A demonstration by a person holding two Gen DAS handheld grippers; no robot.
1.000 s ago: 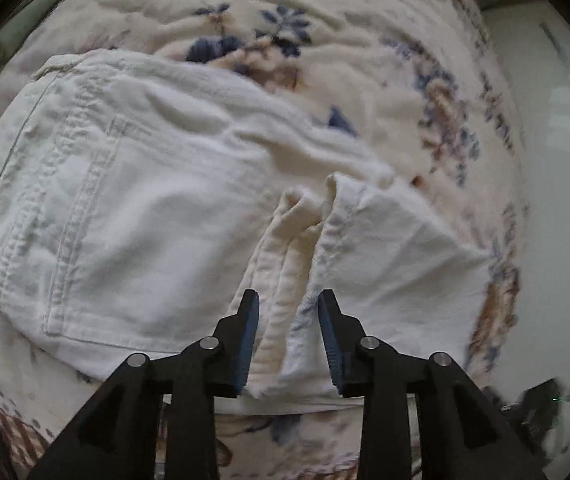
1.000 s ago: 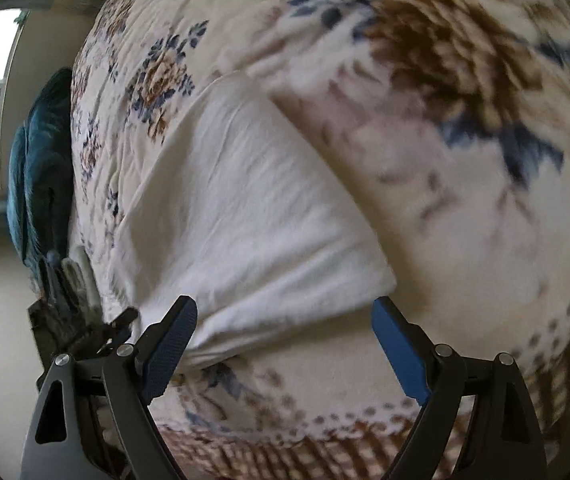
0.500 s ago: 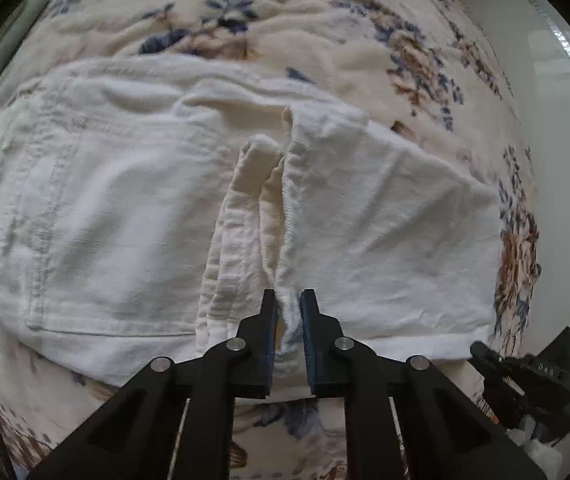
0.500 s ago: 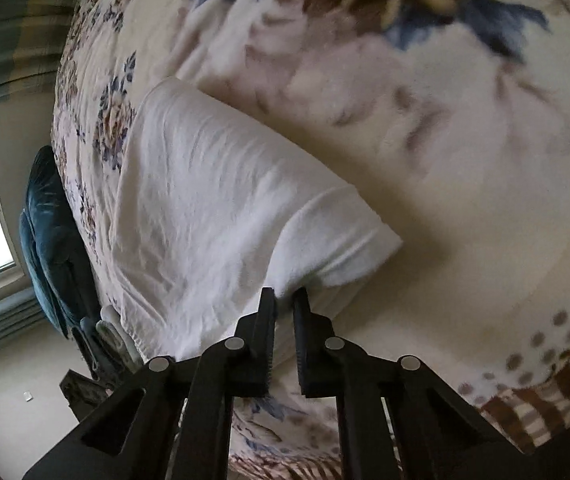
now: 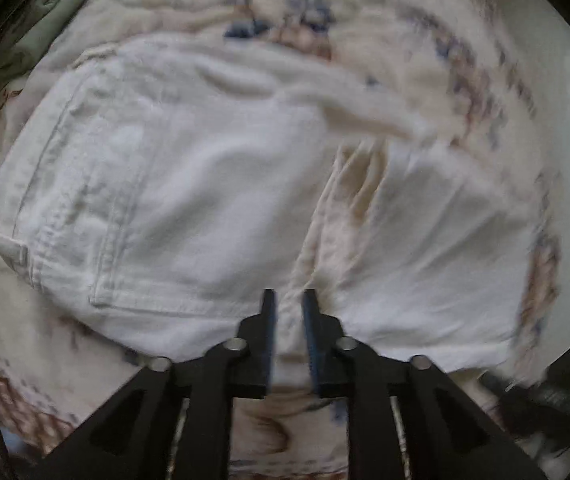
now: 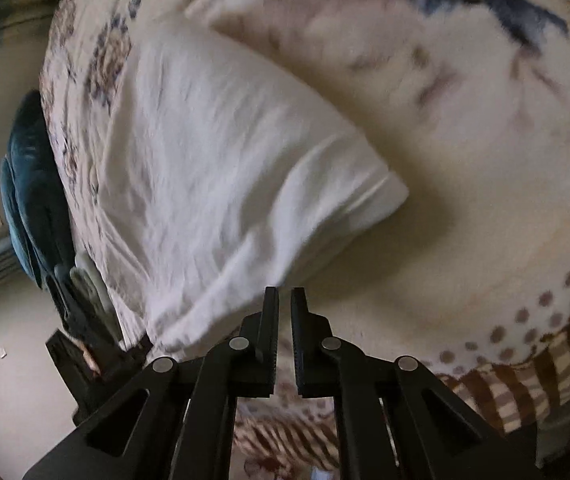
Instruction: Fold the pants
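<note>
- here, the white pants [image 5: 189,200] lie flat on a floral blanket [image 5: 365,20], folded over themselves, long axis running across the left wrist view.
- waistband end and a back pocket [image 5: 133,216] sit at that view's left; the folded legs lie to the right.
- the left gripper [image 5: 287,300] points steeply down; its jaws are opening, with a ridge of the pants' fabric between the narrow-set fingers.
- the right gripper [image 6: 285,300] sits at the pants' near edge; jaws nearly together, opening slightly, and whether they pinch cloth i cannot tell.
- no brand, label or writing can be read.
</note>
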